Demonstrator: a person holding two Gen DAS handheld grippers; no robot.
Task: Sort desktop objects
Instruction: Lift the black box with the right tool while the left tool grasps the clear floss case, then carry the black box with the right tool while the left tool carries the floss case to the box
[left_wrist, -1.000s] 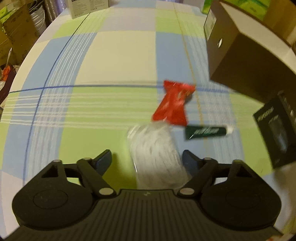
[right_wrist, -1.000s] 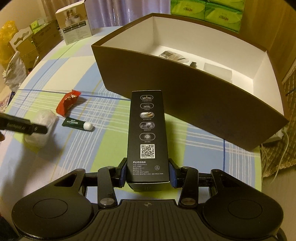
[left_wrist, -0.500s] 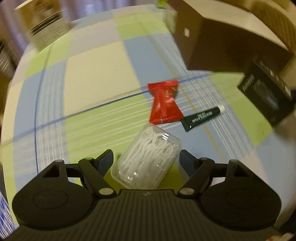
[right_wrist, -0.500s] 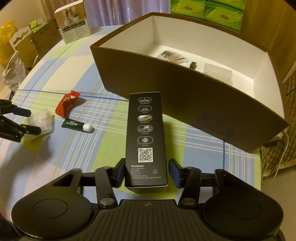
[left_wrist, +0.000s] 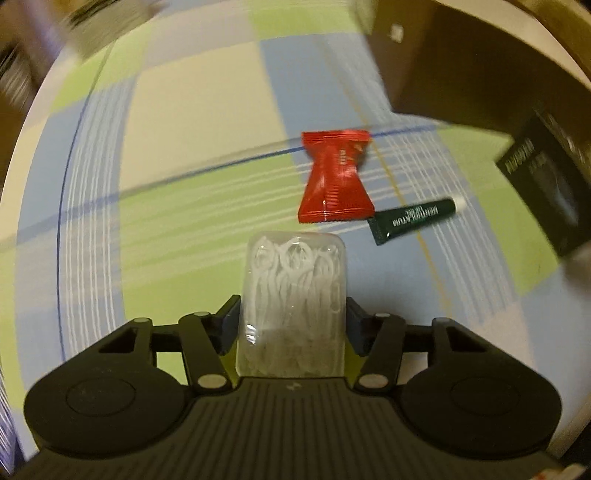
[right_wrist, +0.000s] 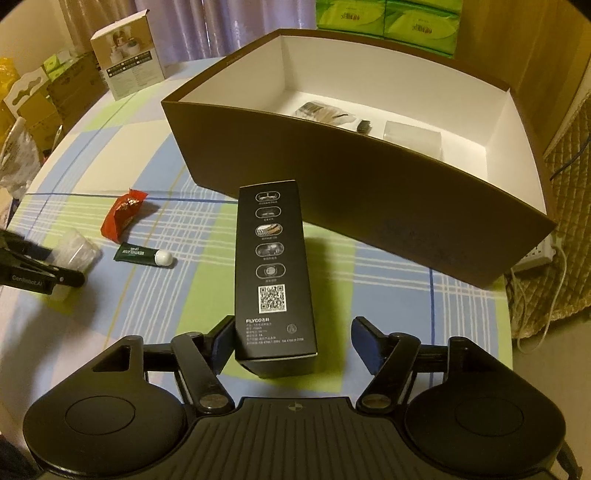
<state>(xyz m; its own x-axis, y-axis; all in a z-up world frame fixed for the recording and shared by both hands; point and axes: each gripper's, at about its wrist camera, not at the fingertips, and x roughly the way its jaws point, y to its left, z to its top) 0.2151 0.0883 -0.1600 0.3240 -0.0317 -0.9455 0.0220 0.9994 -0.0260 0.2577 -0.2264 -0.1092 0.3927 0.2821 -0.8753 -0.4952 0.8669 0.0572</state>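
The left tool (left_wrist: 293, 321) is clenched on a clear plastic case of white floss picks (left_wrist: 293, 291), one blue pad pressed to each long side, the case lying on the checked tablecloth of the table (left_wrist: 192, 103). Just beyond the case lies a red sachet (left_wrist: 336, 177), its small print too blurred to read. A dark green tube (left_wrist: 412, 218) with a white cap lies beside the sachet's near corner; its white lettering cannot be made out in either view.

The right tool (right_wrist: 291, 341) is released: its fingers stand spread on either side of a long black carton (right_wrist: 275, 266) that lies flat on the table, the left pad just beside the carton's edge and the right pad well apart from it. The carton's top face carries a column of five oval icons, a QR code and, below that, the word "FLYCO" with lines of fine print that are illegible.

Behind the carton stands a large open brown box (right_wrist: 369, 192) with a white inside, holding a few small items. In the right wrist view the left tool shows at the far left, marked "CenRobot.AI"
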